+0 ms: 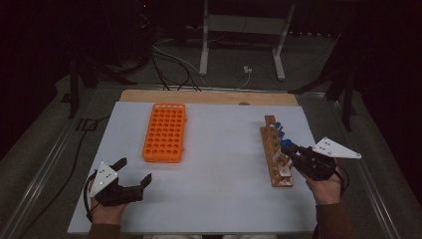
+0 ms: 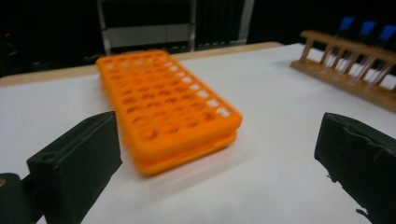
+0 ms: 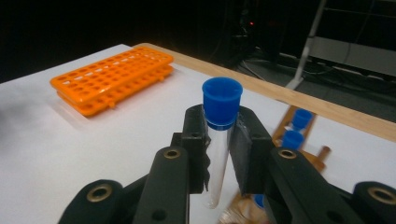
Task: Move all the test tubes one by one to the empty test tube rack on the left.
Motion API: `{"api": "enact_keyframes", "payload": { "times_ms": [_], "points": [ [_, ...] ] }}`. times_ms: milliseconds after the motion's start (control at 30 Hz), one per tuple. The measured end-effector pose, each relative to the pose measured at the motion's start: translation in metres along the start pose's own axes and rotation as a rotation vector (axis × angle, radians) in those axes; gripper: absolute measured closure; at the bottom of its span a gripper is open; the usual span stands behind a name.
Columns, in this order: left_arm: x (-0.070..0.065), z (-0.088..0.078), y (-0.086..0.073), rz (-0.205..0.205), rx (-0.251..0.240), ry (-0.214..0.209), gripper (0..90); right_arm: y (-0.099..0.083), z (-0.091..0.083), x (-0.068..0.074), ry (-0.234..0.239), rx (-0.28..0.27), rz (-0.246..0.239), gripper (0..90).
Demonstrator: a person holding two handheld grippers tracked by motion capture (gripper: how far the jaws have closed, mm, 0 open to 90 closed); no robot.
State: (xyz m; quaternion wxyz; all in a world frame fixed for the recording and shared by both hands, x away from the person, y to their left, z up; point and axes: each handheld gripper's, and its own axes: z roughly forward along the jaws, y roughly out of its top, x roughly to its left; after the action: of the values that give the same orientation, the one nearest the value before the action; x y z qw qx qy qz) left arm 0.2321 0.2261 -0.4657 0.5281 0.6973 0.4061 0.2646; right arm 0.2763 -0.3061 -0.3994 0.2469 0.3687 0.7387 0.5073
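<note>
While clamping a tube (image 3: 218,154), right gripper (image 3: 219,126) nears table edge (image 1: 311,134).

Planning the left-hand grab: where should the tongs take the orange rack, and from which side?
Grip the orange rack across its near short end, coming in low from the person's side. It lies flat with that end facing the open left tongs. The two stacked plates there probably offer an edge to pinch; across its width it looks too broad.

No readable text, label, brand, number or sign anywhere: none on the orange rack (image 1: 164,132), wooden rack (image 1: 276,152), or desk (image 1: 219,189).
</note>
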Motion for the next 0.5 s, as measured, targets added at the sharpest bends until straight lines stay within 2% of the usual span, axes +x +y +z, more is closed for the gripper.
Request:
{"api": "enact_keyframes", "payload": {
  "times_ms": [100, 200, 300, 500],
  "points": [
    [-0.003, 0.006, 0.008, -0.001, -0.020, -0.032, 1.3, 0.003, 0.007, 0.005, 0.019, -0.003, -0.002, 76.8],
    [-0.009, 0.014, 0.017, 0.019, -0.027, -0.055, 1.3, 0.006, 0.015, 0.010, 0.038, -0.004, -0.001, 76.7],
    [-0.017, 0.025, 0.025, 0.046, -0.020, -0.079, 1.3, 0.009, 0.022, 0.015, 0.056, -0.004, -0.004, 76.7],
    [-0.033, 0.050, 0.038, 0.065, -0.028, -0.123, 1.3, 0.014, 0.037, 0.025, 0.091, -0.005, -0.008, 76.6]
  ]
}}
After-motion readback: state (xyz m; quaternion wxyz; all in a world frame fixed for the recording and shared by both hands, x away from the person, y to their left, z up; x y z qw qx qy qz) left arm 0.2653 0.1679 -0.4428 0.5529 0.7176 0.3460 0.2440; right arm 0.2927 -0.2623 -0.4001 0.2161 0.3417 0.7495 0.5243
